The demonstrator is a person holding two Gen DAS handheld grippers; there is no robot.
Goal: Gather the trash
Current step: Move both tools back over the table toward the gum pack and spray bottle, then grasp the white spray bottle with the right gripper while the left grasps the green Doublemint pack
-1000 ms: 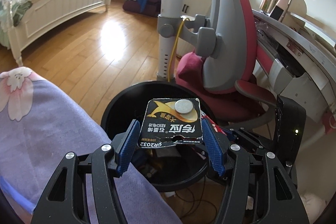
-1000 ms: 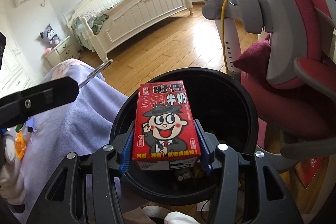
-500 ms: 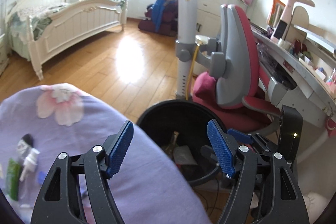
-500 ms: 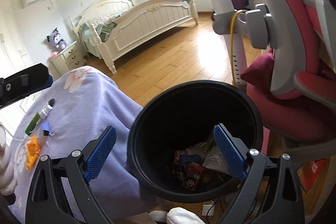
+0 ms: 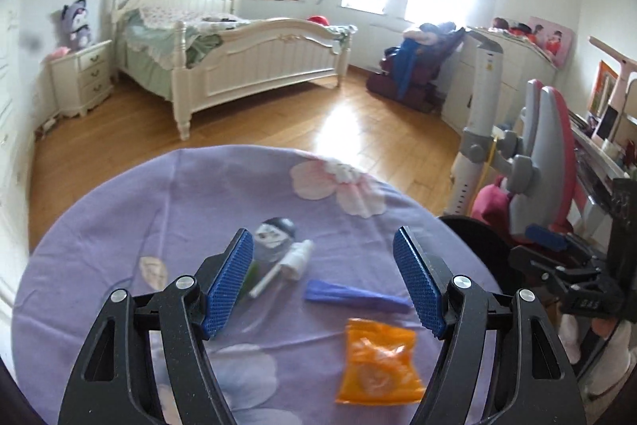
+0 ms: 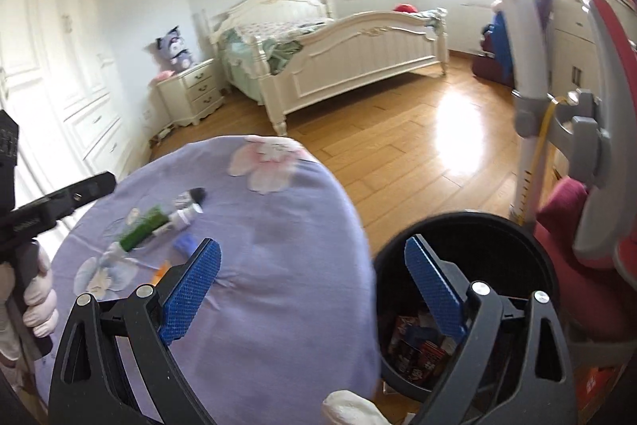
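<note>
Trash left on the purple tabletop [image 5: 119, 226]: nearest, an orange packet [image 5: 376, 365], then a blue wrapper [image 5: 354, 296], farther a white spray bottle [image 5: 296, 257]. The left tool [image 5: 323, 283] hangs spread and empty above them, so the step looks like picking the next piece; the packet seems closest, needing a descent and a pinch. The right tool [image 6: 312, 289], also gaping and empty, sits near the tabletop's right edge. Only its view looks into the black bin [image 6: 517, 226], which already holds cartons.
</note>
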